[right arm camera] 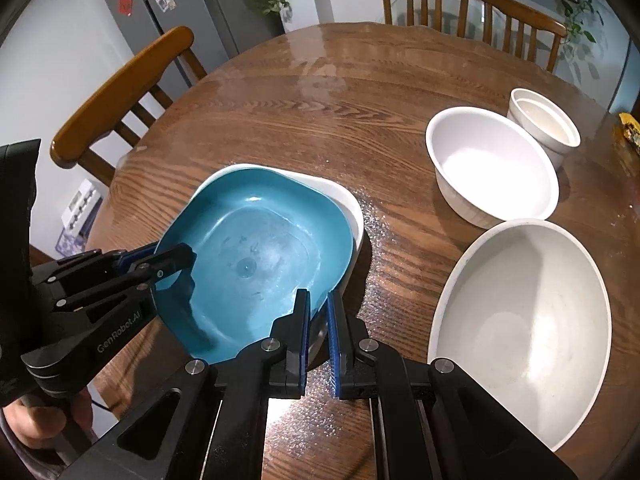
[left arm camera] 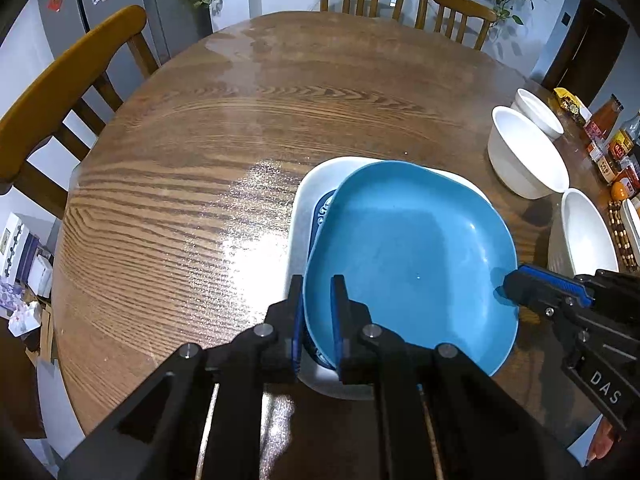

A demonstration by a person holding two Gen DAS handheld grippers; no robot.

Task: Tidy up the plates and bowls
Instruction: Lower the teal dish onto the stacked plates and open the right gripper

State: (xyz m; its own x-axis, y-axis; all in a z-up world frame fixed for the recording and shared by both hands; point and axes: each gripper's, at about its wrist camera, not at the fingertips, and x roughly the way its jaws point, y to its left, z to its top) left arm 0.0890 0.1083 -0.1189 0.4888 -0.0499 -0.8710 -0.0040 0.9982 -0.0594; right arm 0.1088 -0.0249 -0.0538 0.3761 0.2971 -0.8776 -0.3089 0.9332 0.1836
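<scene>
A blue plate [left arm camera: 412,248] lies tilted on a white plate [left arm camera: 308,196] with a dark blue patterned centre, on the wooden table [left arm camera: 200,152]. My left gripper [left arm camera: 318,312] is shut on the blue plate's near left rim. My right gripper [right arm camera: 318,320] is shut on the same plate's right rim, and shows in the left wrist view [left arm camera: 516,284]. The blue plate [right arm camera: 256,256] and the white plate [right arm camera: 348,204] under it also show in the right wrist view, with the left gripper [right arm camera: 176,258] at the plate's left rim.
Three white bowls stand to the right: a large one [right arm camera: 520,320] nearest, a medium one [right arm camera: 492,164] behind it, a small one [right arm camera: 544,120] farthest. Sauce bottles and jars [left arm camera: 616,148] crowd the table's right edge. Wooden chairs [left arm camera: 72,76] ring the table.
</scene>
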